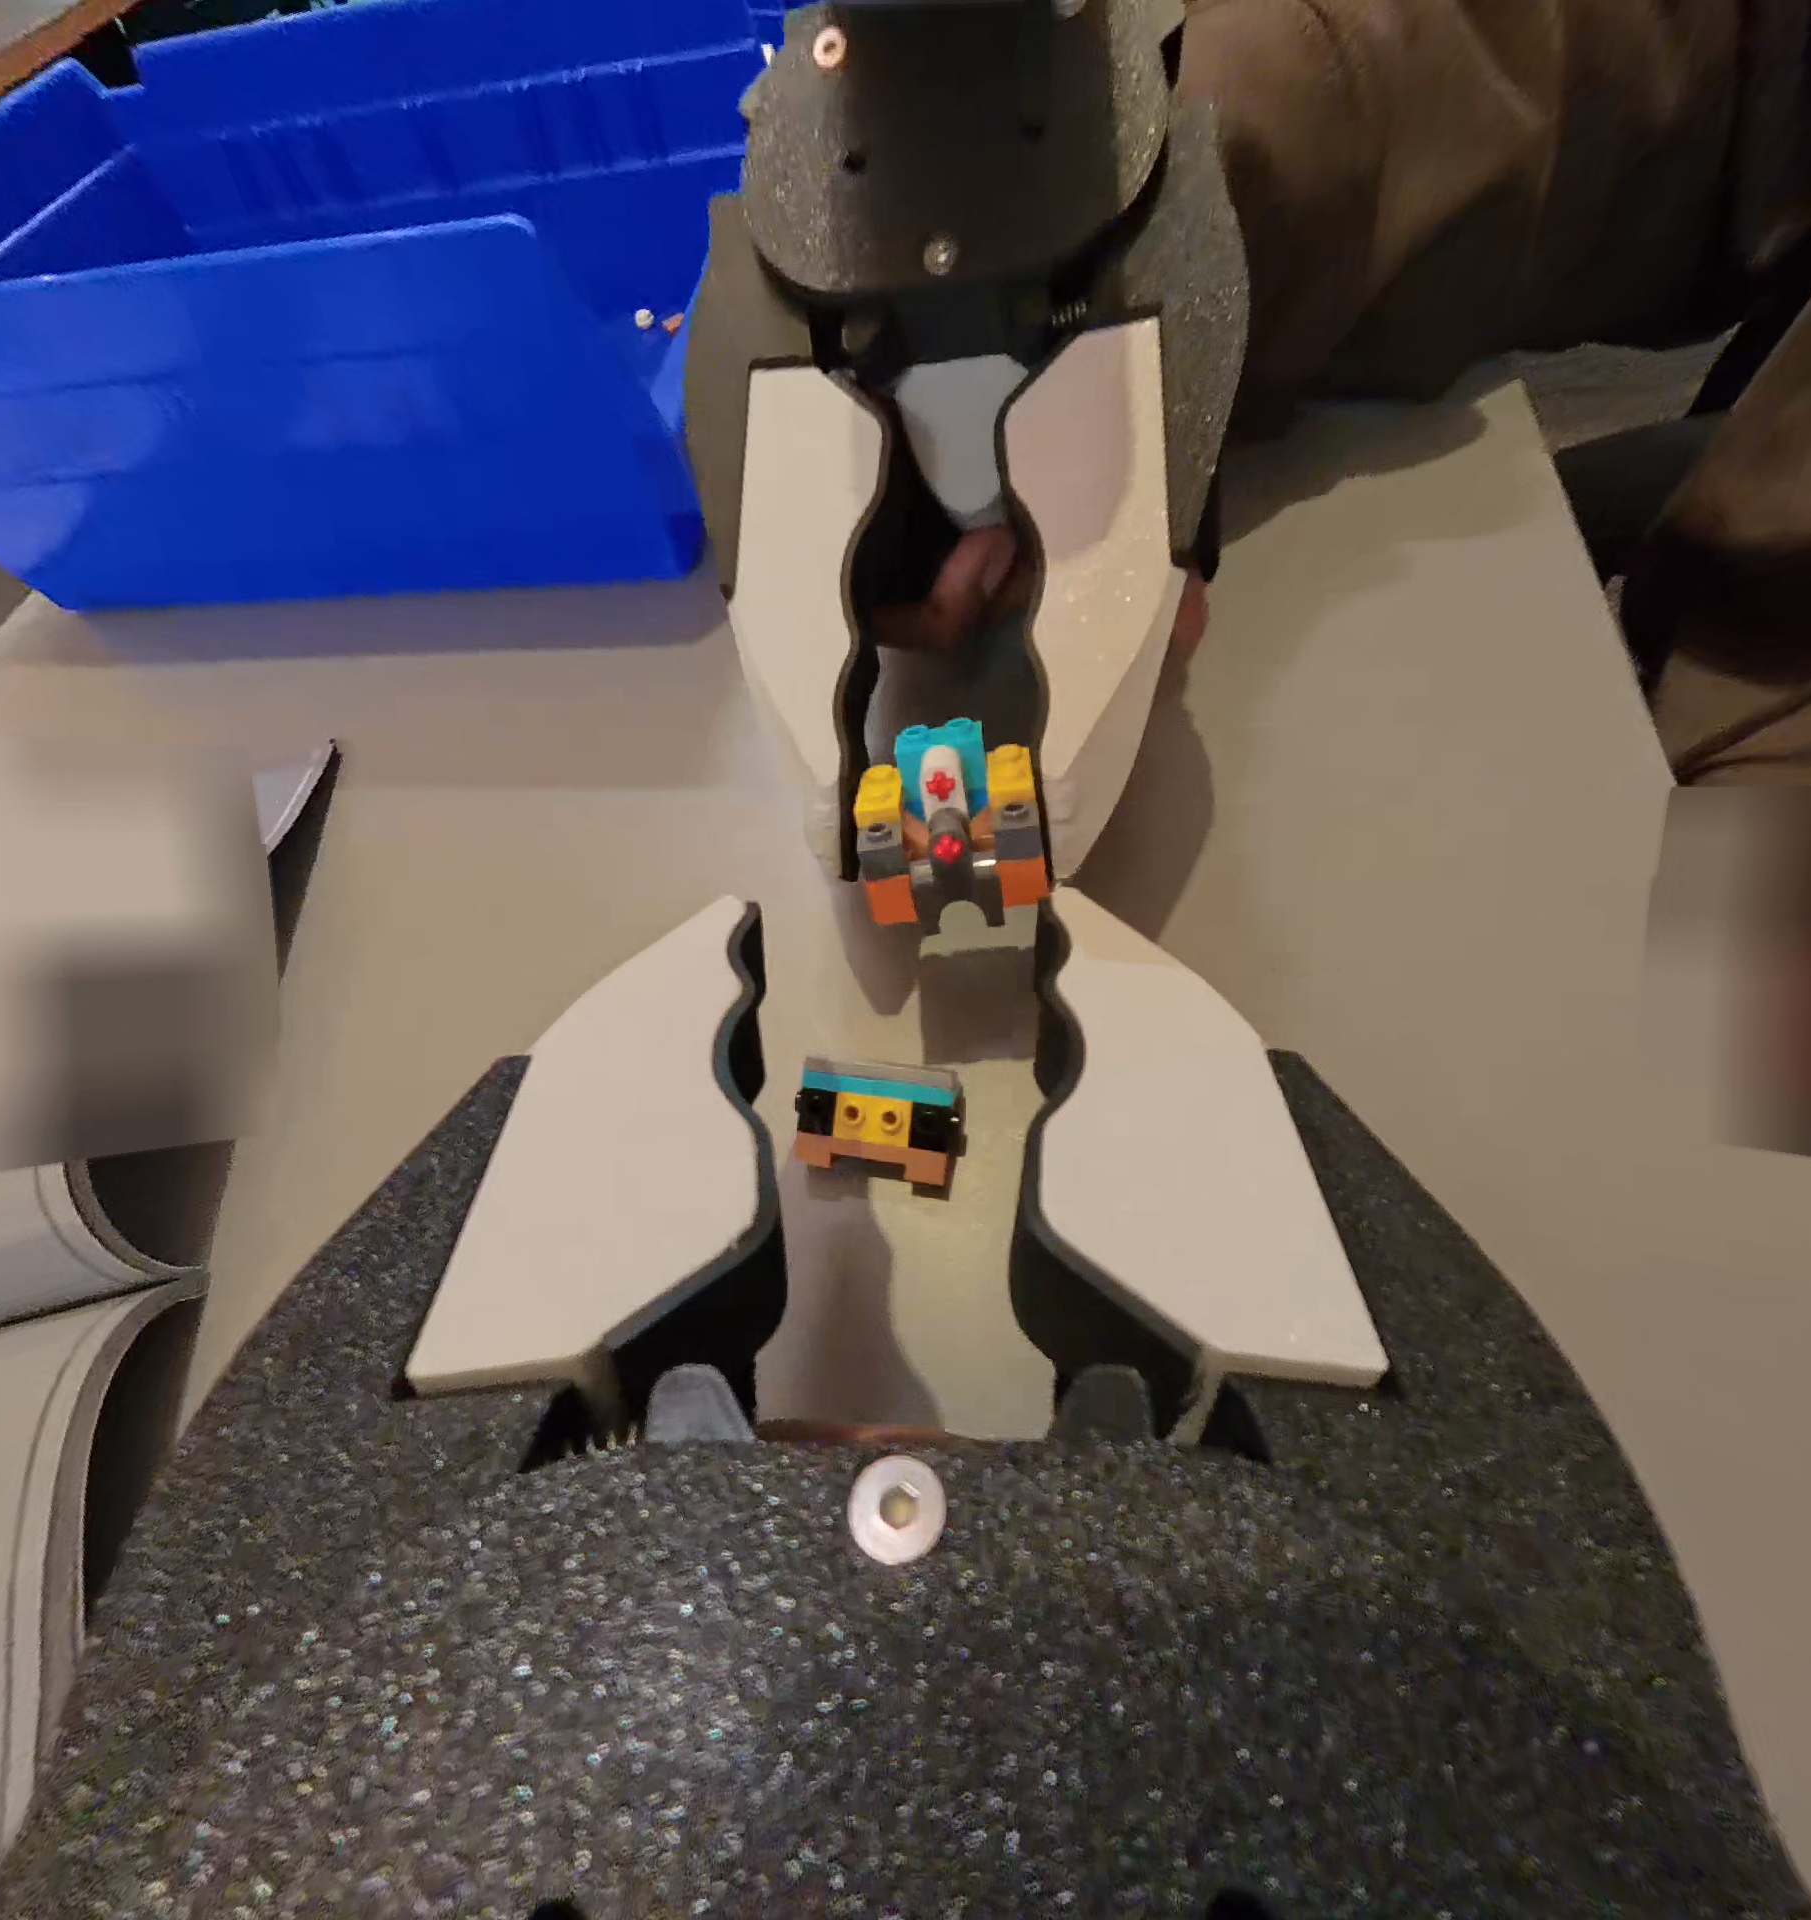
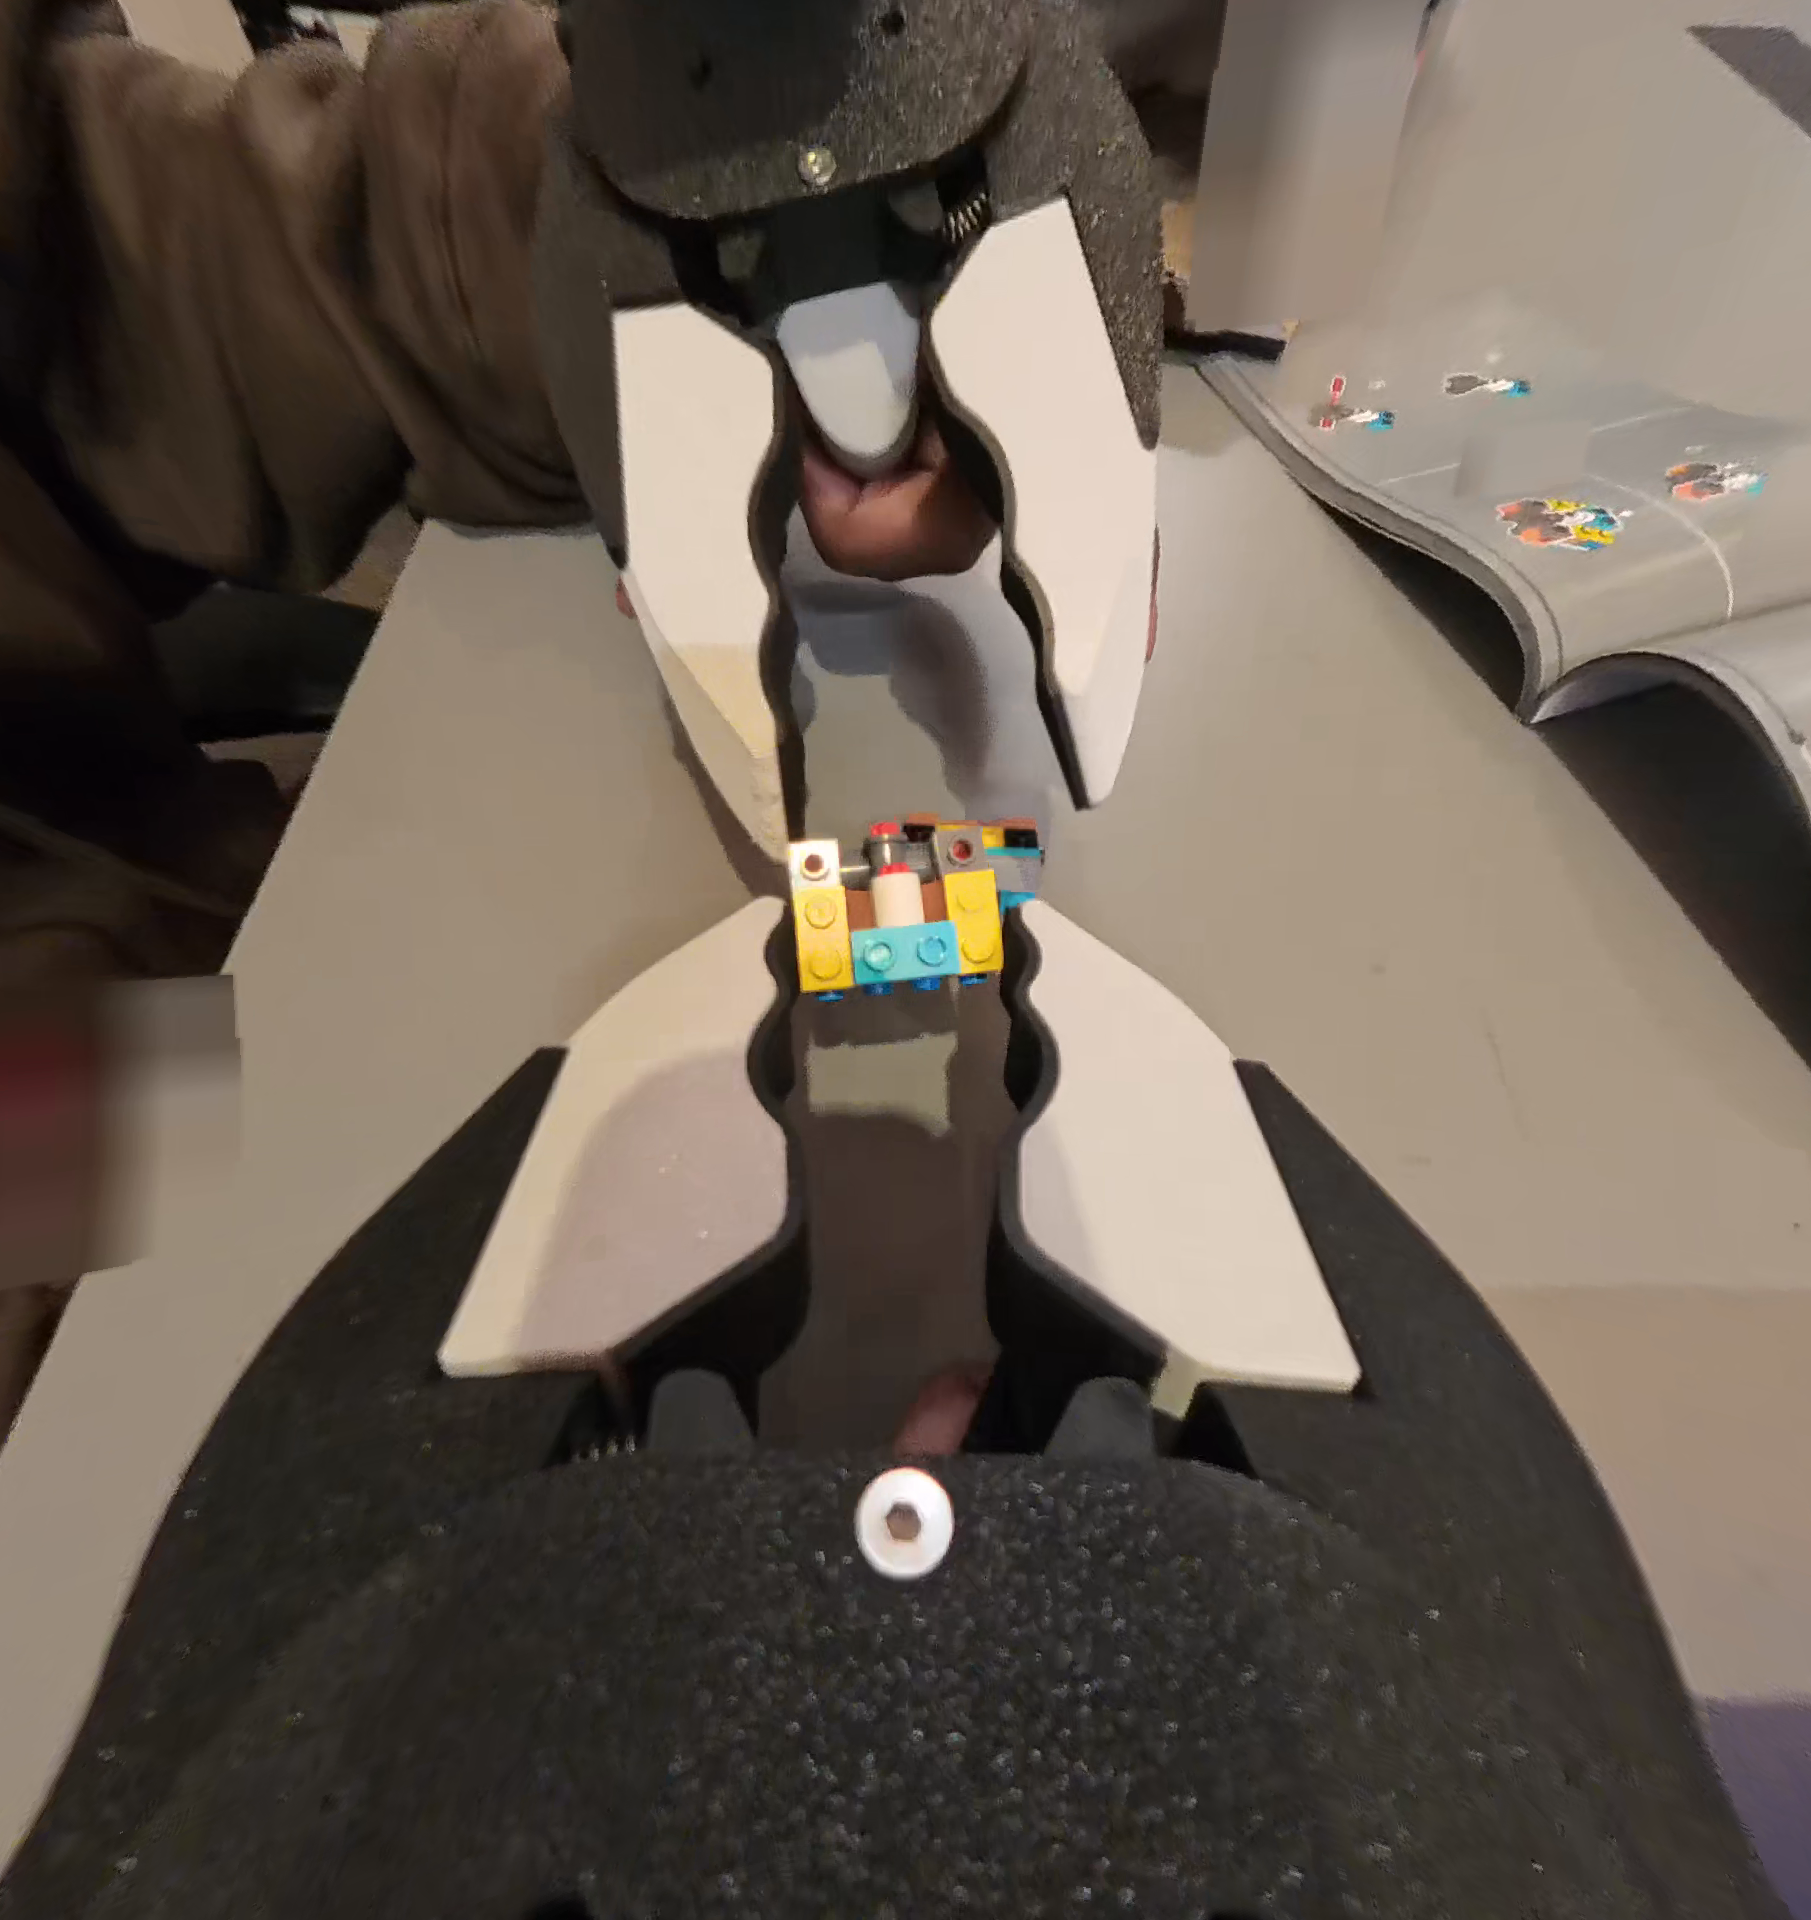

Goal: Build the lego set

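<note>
Right tongs (image 2: 896,940): clamped on the bigger brick model, one fingertip on each of its yellow sides; in the left wrist view they (image 1: 945,831) come in from the far side, pointing toward the camera.
Bigger brick model (image 2: 901,914): held just off the table at the tips of the right tongs; yellow bricks on both sides, turquoise brick between them, a white cylinder behind that, grey and brown pieces at the far end. From the left wrist view it (image 1: 948,836) shows a small red cross-shaped piece on its near face, an orange base and a grey arch at the bottom.
Left tongs (image 1: 896,1023): fingers apart, holding nothing, with the small brick piece lying on the table between them; in the right wrist view they (image 2: 937,805) face the camera, tips just beyond the held model.
Small brick piece (image 1: 878,1124): lies on the table, apart from both left fingers and a little short of the held model; yellow middle with two studs, black ends, turquoise strip on top, brown base.
Table (image 1: 1400,935): pale grey, flat.
Blue bins (image 1: 309,364): far left of the left wrist view, behind the work spot.
Instruction booklet (image 2: 1607,520): open, on the table to the right in the right wrist view, grey pages with small coloured build pictures.
Sleeve (image 2: 257,312): brown, behind the left tongs.
</note>
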Demonstrator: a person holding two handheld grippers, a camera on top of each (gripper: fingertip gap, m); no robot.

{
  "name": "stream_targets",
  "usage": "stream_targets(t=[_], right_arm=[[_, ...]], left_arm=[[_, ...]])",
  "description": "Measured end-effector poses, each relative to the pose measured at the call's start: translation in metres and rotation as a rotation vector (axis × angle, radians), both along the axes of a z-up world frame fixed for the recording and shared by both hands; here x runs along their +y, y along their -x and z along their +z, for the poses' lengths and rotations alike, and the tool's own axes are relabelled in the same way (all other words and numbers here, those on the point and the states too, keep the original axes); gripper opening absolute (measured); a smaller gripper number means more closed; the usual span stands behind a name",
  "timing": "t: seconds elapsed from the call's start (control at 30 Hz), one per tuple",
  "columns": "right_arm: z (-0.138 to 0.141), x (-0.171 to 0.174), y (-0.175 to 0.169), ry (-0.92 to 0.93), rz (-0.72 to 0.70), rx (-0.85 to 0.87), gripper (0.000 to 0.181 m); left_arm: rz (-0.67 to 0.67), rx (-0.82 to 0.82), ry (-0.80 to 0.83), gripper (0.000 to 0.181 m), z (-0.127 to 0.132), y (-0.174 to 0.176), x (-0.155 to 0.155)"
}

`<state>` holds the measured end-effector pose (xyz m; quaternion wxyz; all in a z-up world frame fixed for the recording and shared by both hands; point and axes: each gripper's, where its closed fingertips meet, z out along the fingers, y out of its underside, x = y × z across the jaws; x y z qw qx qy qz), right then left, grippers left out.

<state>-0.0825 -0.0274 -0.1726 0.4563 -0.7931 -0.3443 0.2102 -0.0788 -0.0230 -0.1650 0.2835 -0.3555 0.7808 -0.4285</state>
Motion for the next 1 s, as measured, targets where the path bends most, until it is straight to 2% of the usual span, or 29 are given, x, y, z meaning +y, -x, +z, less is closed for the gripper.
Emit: stream_targets(t=[0.53, 0.73, 1.0], right_arm=[[-0.002, 0.0, -0.001, 0.005, -0.009, -0.022, 0.037], [-0.001, 0.002, -0.003, 0.01, -0.026, 0.003, 0.037], [0.001, 0.002, -0.001, -0.009, -0.02, 0.013, 0.037]], left_arm=[[-0.049, 0.023, 0.062, 0.043, -0.002, -0.003, -0.012], [-0.038, 0.025, 0.1, 0.034, 0.001, -0.004, -0.012], [-0.033, 0.046, 0.147, 0.033, 0.002, -0.003, -0.011]])
